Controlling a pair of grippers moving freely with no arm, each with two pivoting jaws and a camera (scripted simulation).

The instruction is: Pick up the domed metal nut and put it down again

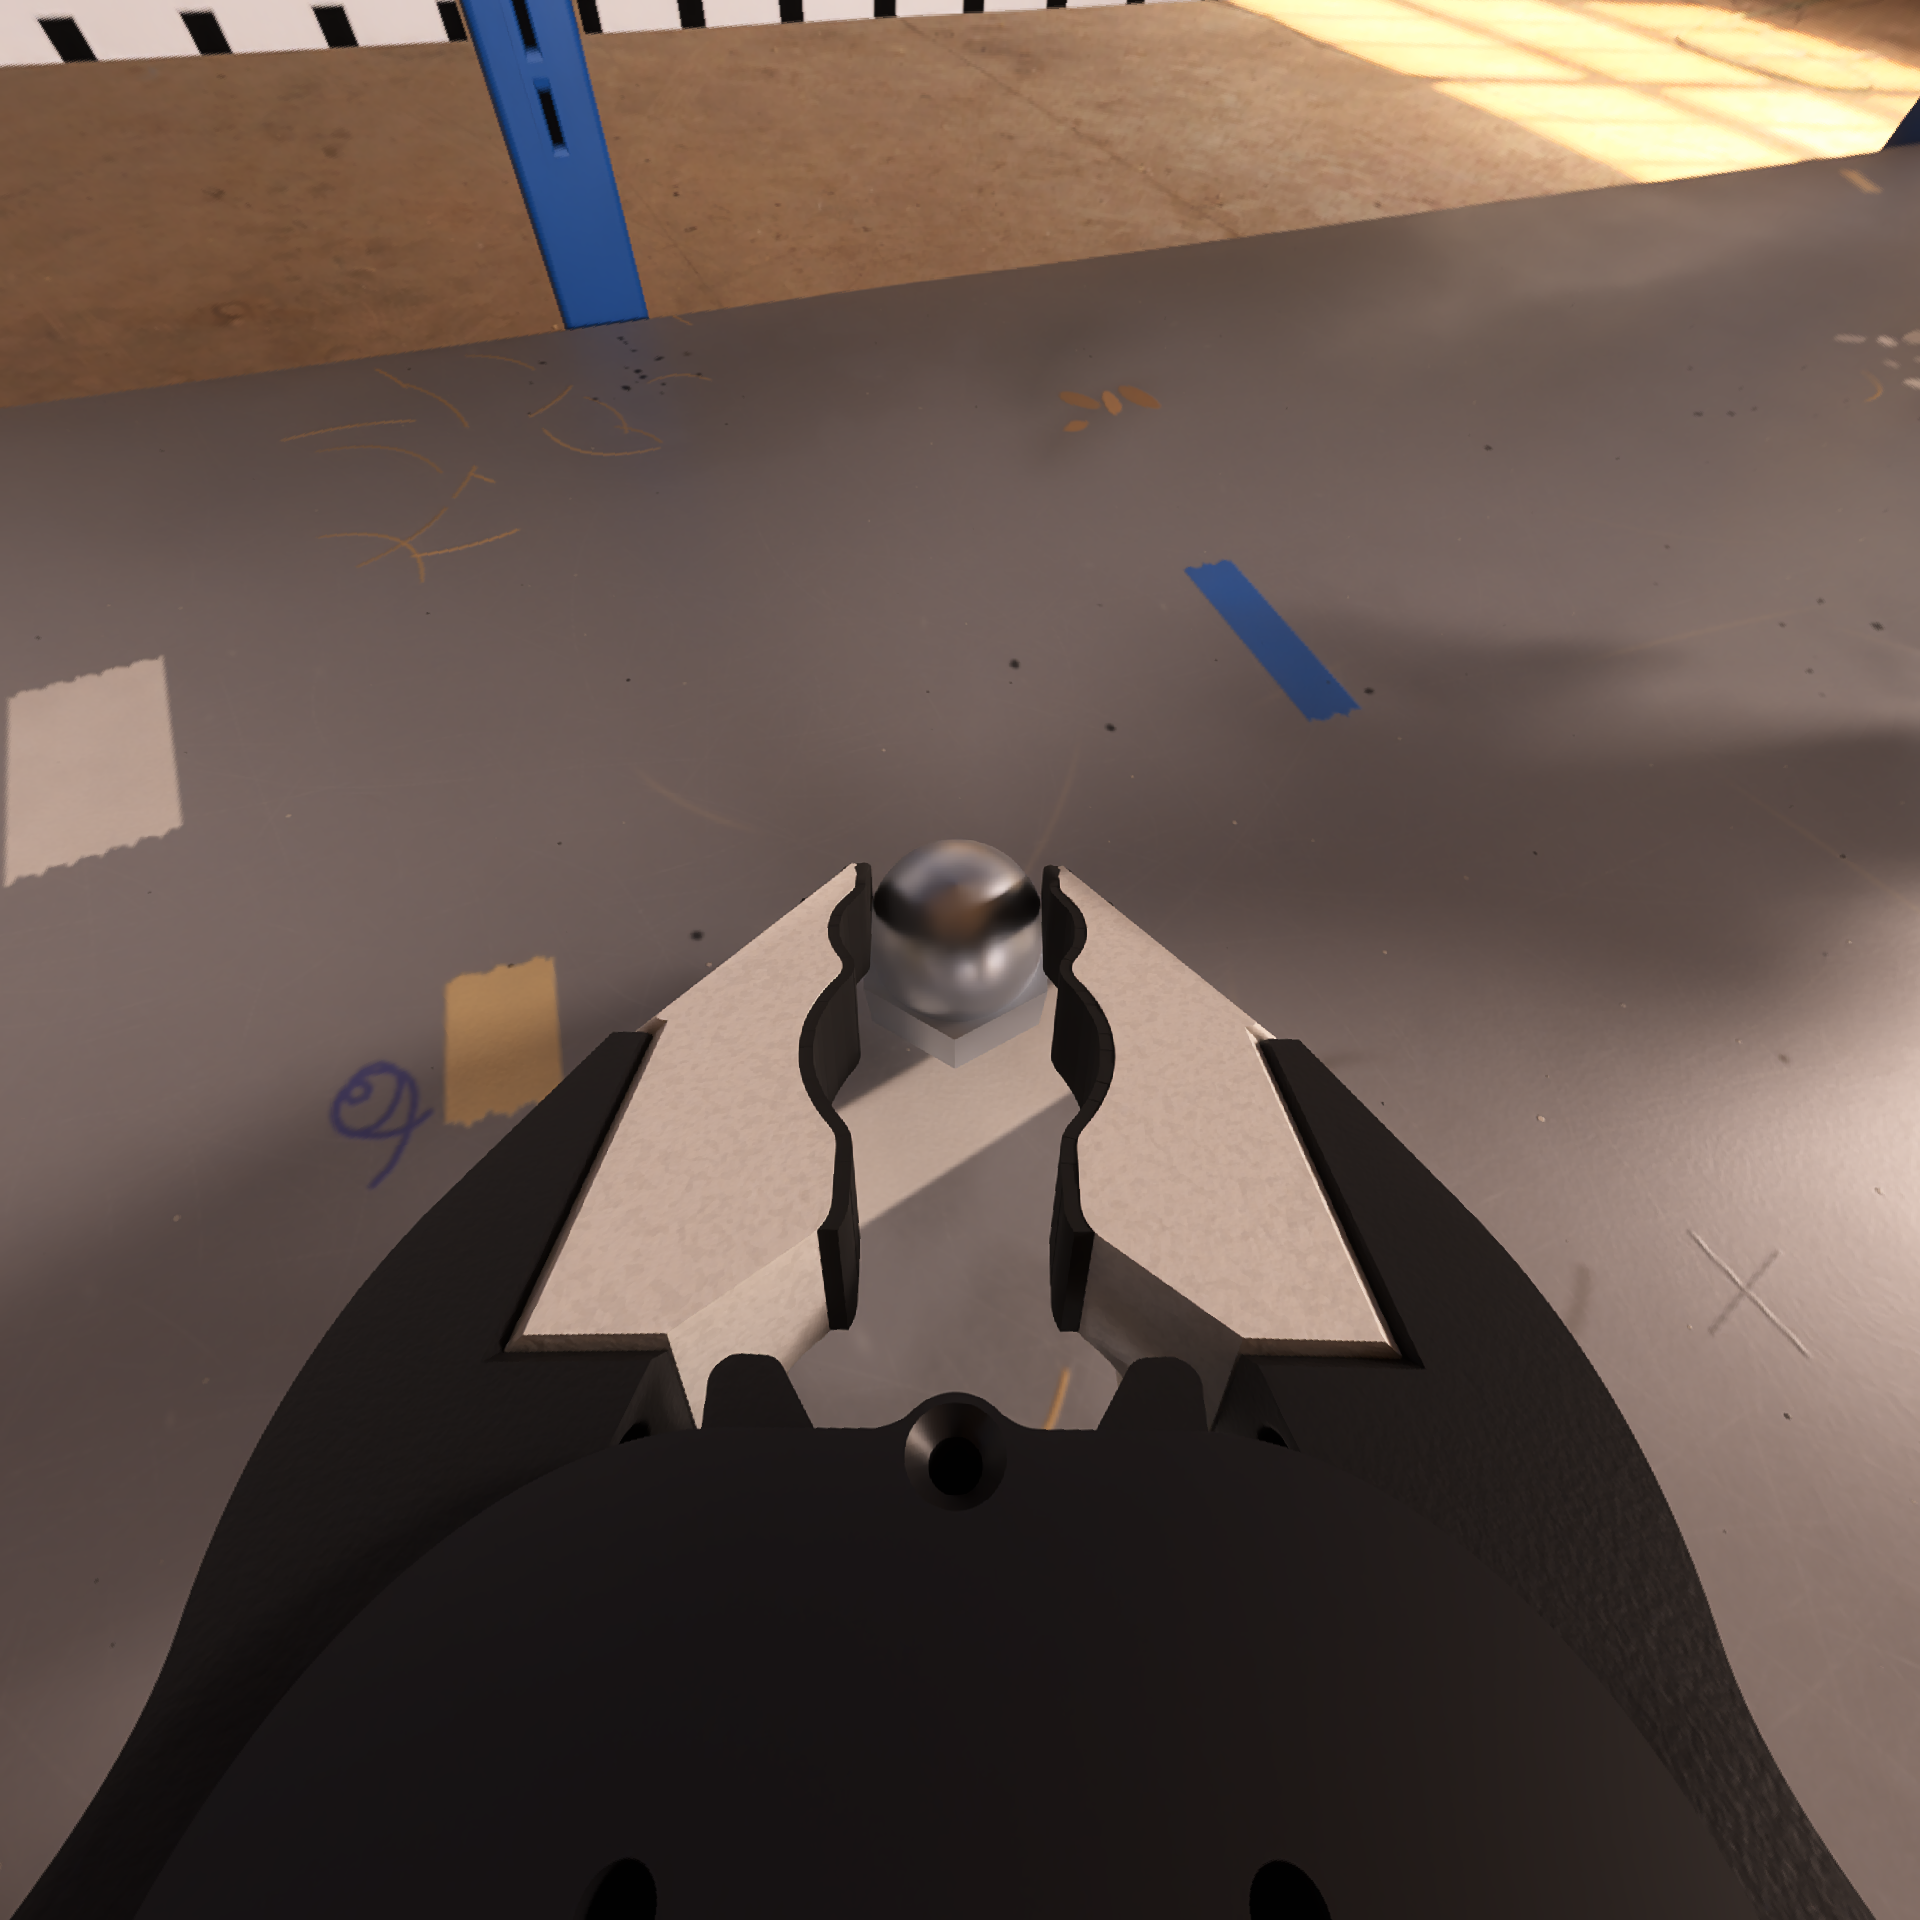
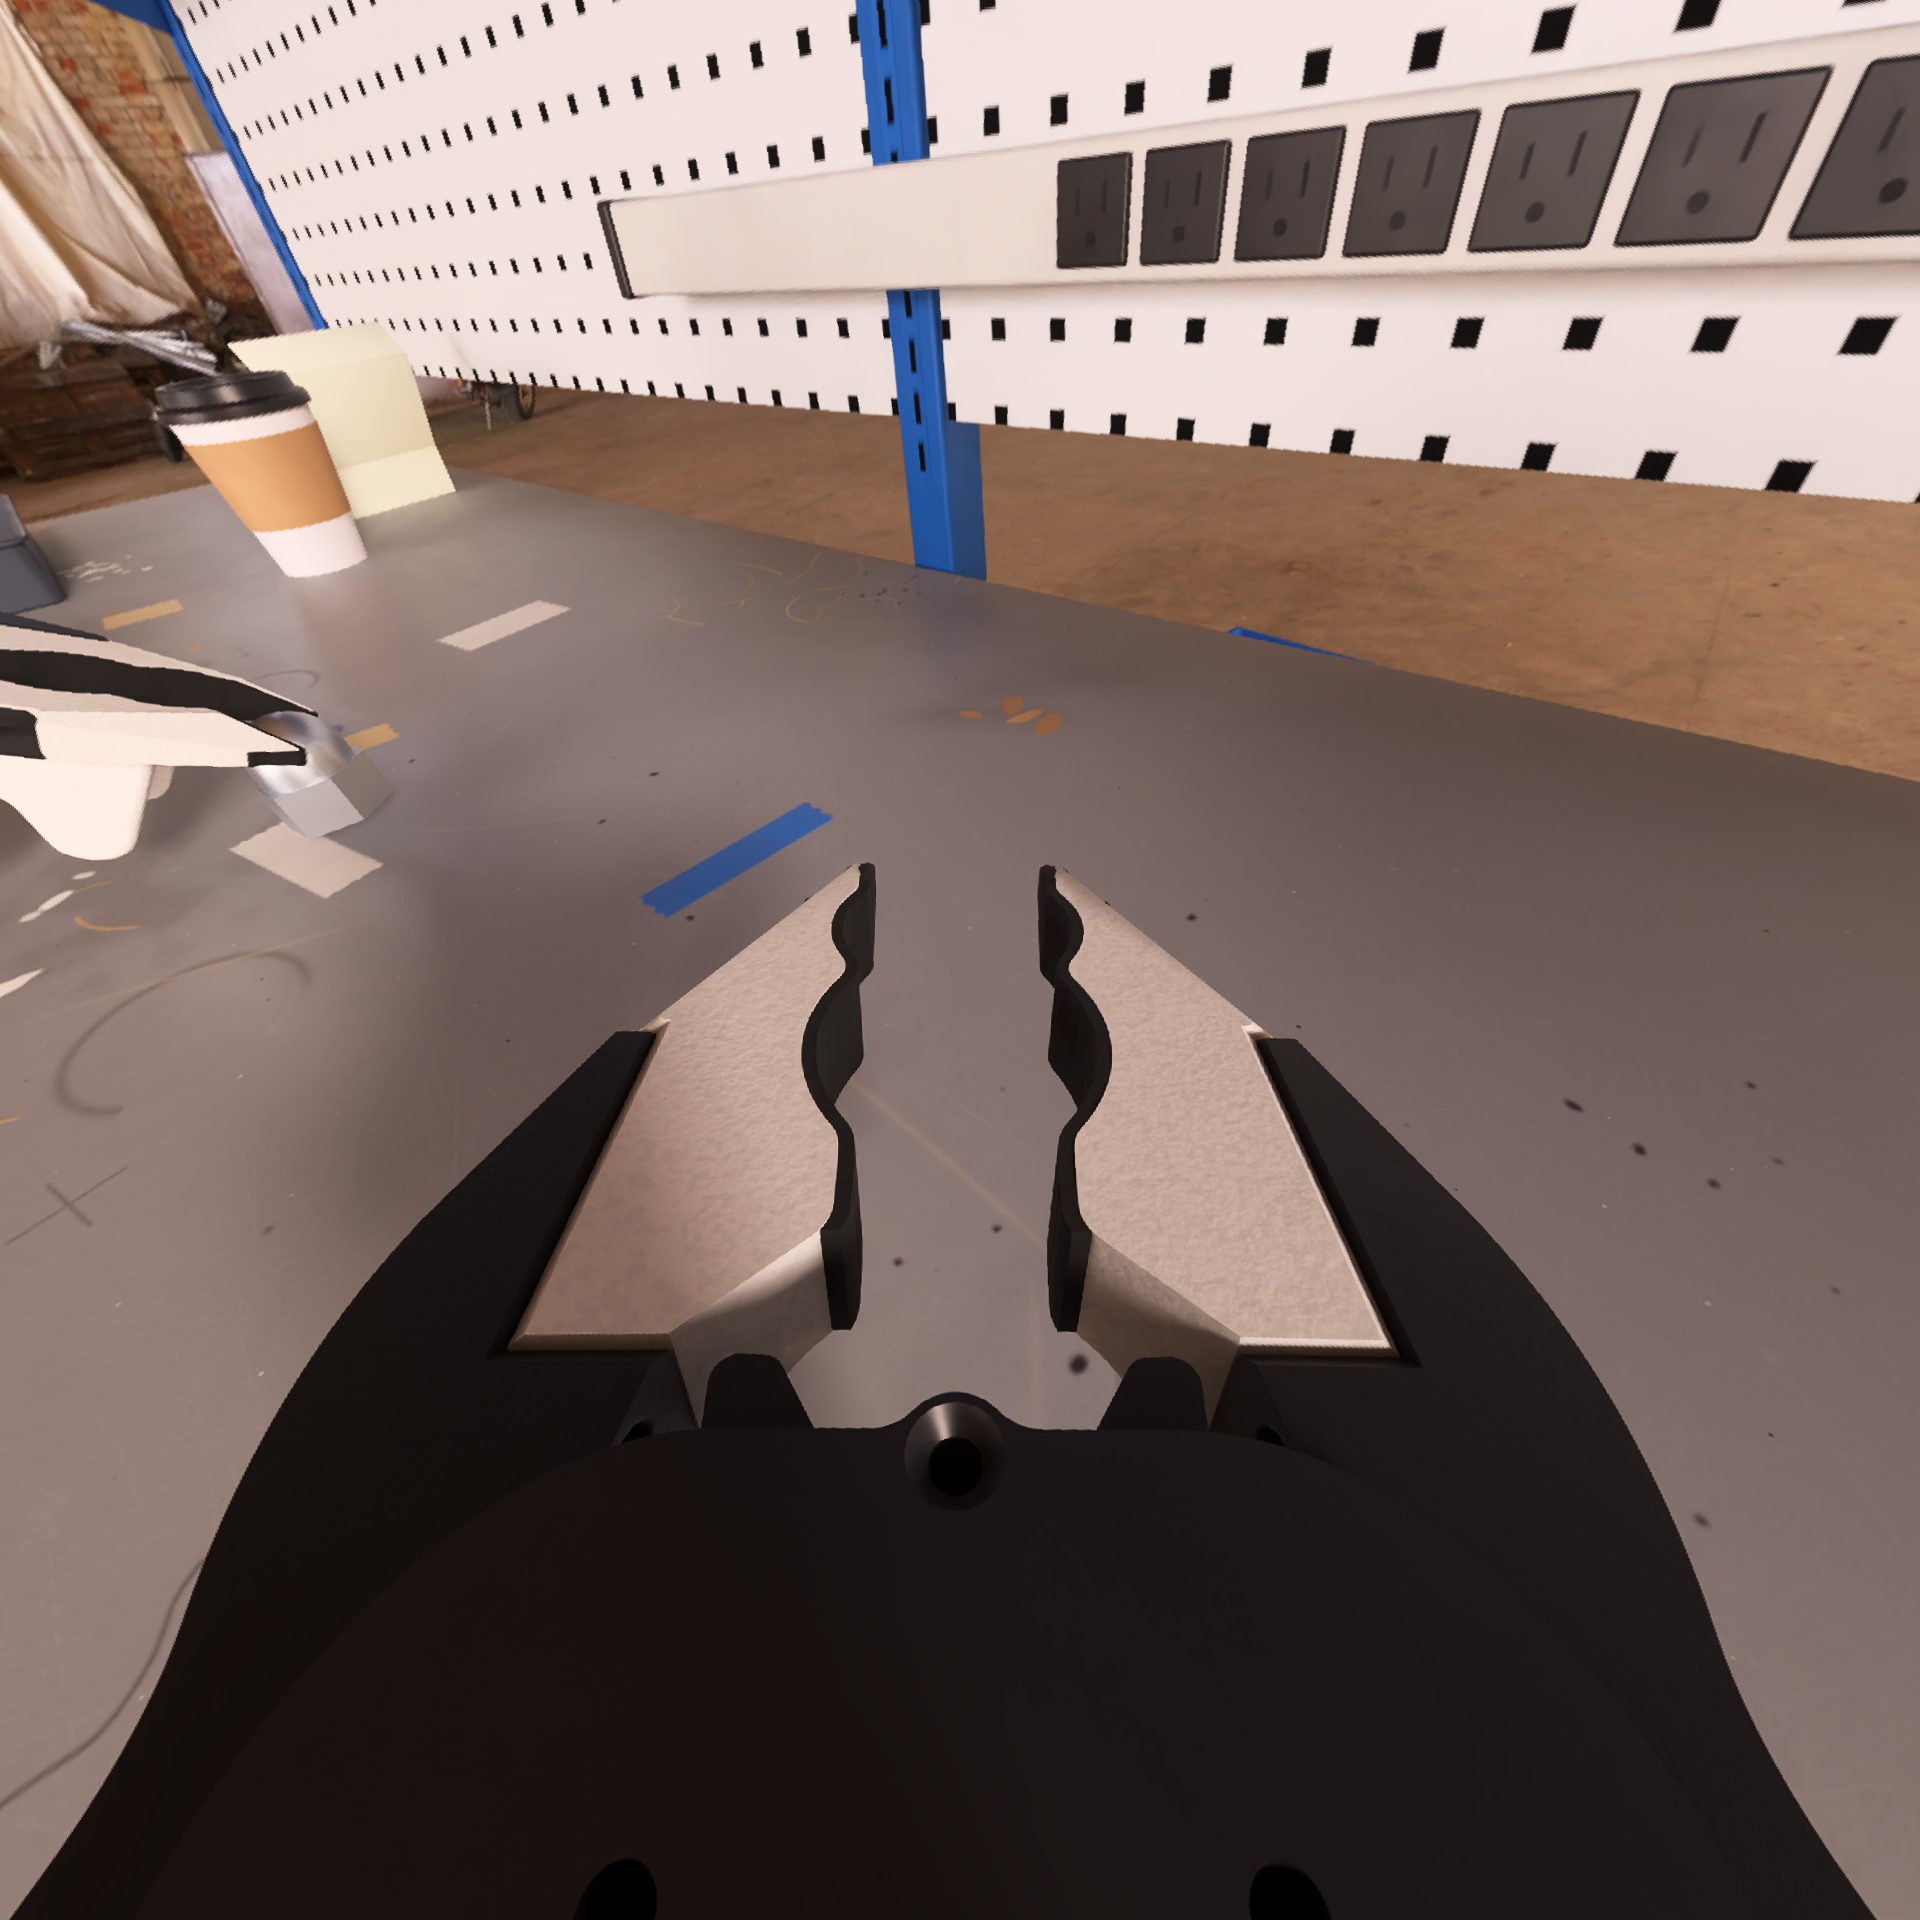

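Observation:
The domed metal nut [image 1: 954, 951] is shiny, with a round cap over a hex base. It sits between the fingertips of my left gripper [image 1: 954, 883], whose black pads touch the dome on both sides, so it is shut on the nut. The right wrist view shows the left gripper [image 2: 281, 743] at the far left holding the nut [image 2: 332, 800] low over the grey table [image 2: 1351, 935]; I cannot tell whether the nut touches the table. My right gripper [image 2: 956, 883] is open and empty, low over the table to the right of the nut.
A paper coffee cup [image 2: 265, 468] and a cream box [image 2: 364, 416] stand at the back left. A blue upright [image 2: 925, 468], a pegboard wall and a power strip [image 2: 1247, 197] are behind. Blue tape [image 1: 1273, 644], white tape [image 1: 88, 769] and tan tape [image 1: 499, 1039] lie flat on the table.

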